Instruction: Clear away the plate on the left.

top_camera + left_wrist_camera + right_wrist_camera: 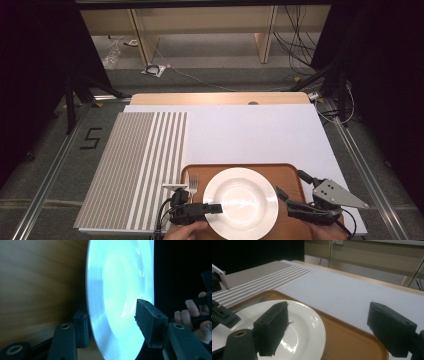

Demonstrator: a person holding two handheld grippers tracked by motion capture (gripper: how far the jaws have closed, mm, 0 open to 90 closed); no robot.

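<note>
Glossy white plate (241,202) on our brown tray (287,173)

Our left gripper (112,325) straddles its rim, jaws either side; whether they pinch it, we cannot tell. Our right gripper (329,327) gapes, released.

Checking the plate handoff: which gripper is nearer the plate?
Left. The left gripper straddles the plate rim, one jaw each side; the right gripper, open, hangs just off its right edge.
</note>
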